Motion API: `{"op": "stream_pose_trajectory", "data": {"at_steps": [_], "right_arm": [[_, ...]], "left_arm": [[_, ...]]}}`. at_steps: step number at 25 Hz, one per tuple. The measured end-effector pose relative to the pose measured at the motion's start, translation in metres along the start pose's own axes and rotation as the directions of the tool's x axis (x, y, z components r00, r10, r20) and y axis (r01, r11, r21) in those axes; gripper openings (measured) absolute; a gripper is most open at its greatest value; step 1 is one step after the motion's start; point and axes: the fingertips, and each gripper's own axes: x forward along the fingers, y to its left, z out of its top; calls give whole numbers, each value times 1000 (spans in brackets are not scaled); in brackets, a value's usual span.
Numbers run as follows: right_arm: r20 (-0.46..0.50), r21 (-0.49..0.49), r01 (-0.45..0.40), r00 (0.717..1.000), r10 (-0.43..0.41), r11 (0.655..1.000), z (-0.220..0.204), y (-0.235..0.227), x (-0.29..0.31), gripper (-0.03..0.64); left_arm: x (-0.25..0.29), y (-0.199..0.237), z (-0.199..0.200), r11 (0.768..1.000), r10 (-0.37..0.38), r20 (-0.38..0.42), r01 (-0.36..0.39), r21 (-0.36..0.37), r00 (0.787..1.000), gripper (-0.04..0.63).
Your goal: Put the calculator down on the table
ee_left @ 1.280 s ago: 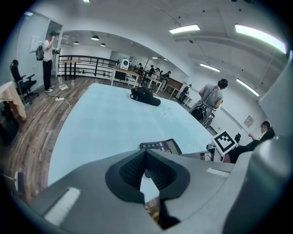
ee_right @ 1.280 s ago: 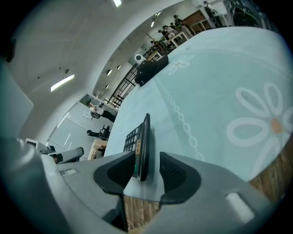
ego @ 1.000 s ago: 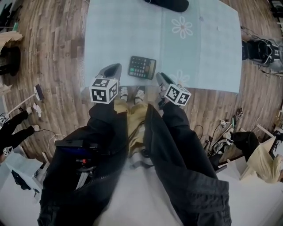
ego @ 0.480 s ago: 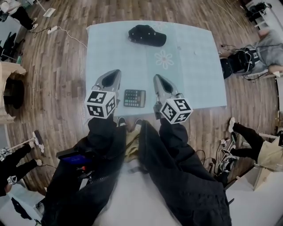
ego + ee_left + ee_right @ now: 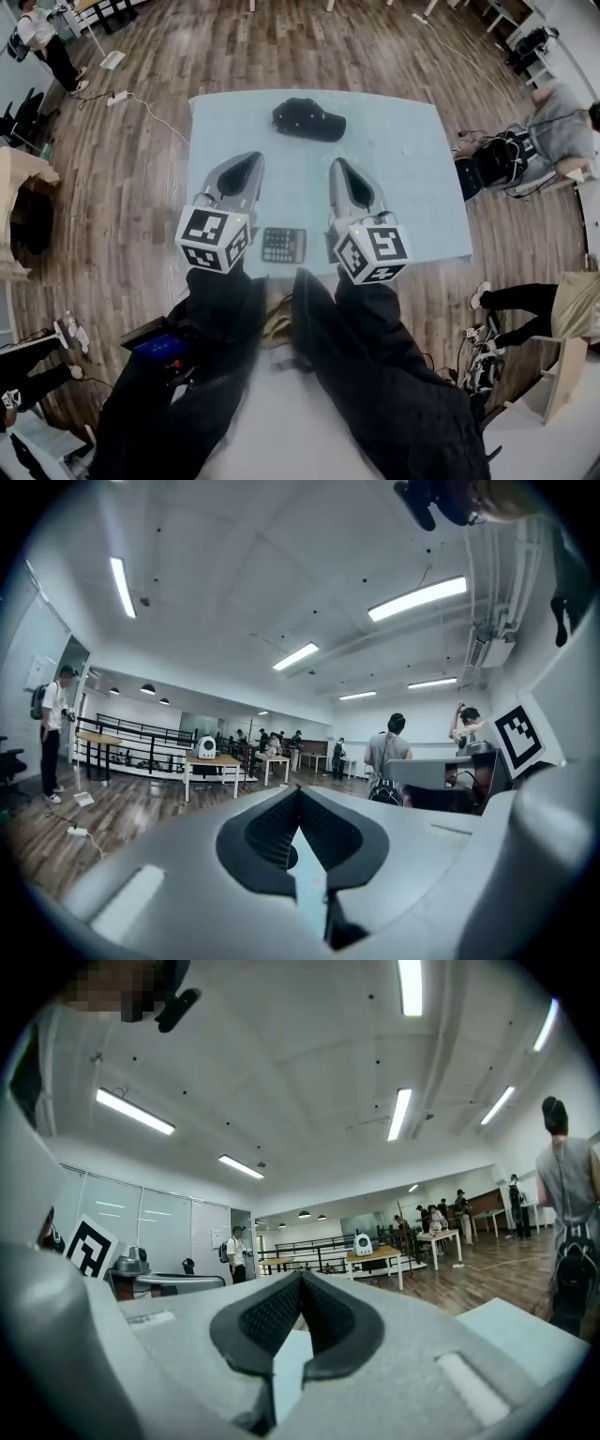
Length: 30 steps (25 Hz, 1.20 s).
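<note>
The dark calculator (image 5: 283, 245) lies flat near the front edge of the pale blue table (image 5: 403, 202). It is seen between my two raised grippers and neither touches it. My left gripper (image 5: 246, 161) is held well above the table and points level, jaws shut and empty. The right gripper (image 5: 337, 165) is at the same height, also shut with nothing in it. In the left gripper view the left gripper (image 5: 298, 793) faces the room with its tips together. The right gripper view shows the right gripper (image 5: 300, 1279) the same way.
A black cap (image 5: 307, 119) lies at the table's far side. Wooden floor surrounds the table, with cables (image 5: 141, 80) at the far left. A person (image 5: 553, 127) sits to the right with bags (image 5: 492, 159) beside them. Desks and standing people fill the room ahead.
Both grippers have risen away from the table and now point level. The calculator stays on the table near the front edge, looking smaller as the view lifted.
</note>
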Motion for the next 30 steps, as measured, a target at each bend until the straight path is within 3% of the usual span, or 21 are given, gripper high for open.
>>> {"op": "stream_pose_trajectory", "data": {"at_steps": [11, 30], "right_arm": [[63, -104, -18, 998, 25, 994, 31, 19, 5, -8], [52, -128, 5, 999, 1, 992, 26, 24, 1, -8]], "left_arm": [[-4, -2, 19, 999, 10, 51, -11, 33, 999, -5], [-7, -10, 13, 999, -11, 26, 10, 40, 1000, -5]]}}
